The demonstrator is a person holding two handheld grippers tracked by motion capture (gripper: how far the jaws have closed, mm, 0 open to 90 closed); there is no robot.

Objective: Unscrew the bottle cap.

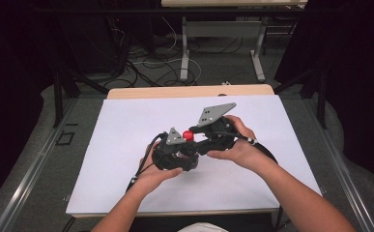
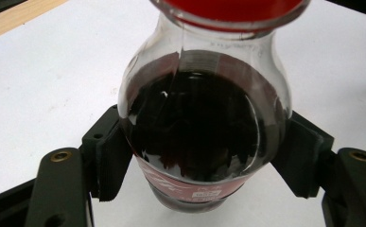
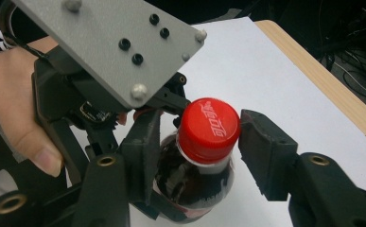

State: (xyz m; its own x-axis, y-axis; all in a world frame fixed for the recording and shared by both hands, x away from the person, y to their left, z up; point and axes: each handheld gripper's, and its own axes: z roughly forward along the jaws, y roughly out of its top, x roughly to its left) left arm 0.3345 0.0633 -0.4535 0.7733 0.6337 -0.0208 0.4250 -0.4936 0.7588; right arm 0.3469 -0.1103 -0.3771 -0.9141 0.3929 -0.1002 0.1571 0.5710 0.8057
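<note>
Together, we see both sets of tongs meeting at one small bottle (image 1: 188,140) near the middle of the white-covered surface (image 1: 117,145). From the high view, the left tongs (image 1: 187,153) come in from the person's left hand (image 1: 155,176), and the right tongs (image 1: 193,141) from the right hand (image 1: 240,147), each carrying a grey three-cornered plate on top. Through the left gripper view we look along two black jaws that press against opposite sides of the bottle (image 2: 204,123), just above its red label, so the left tongs (image 2: 204,161) are clamped on the body of the bottle. It is clear plastic, filled with dark liquid up to the shoulder, and it stands upright on the white sheet (image 2: 39,85). In the right gripper view the red cap (image 3: 209,130) sits between the jaws of the right tongs (image 3: 197,142); the near jaw lies against the neck side and the other jaw touches the cap's edge, so they are closed around the cap. Behind the cap we see the left tongs (image 3: 124,118) with their grey plate (image 3: 109,42), and the person's thumb (image 3: 34,151) wrapped around the housing. Beyond the sheet, the wooden edge of the surface (image 3: 322,85) shows, with cables (image 1: 151,63) on the floor farther off.
</note>
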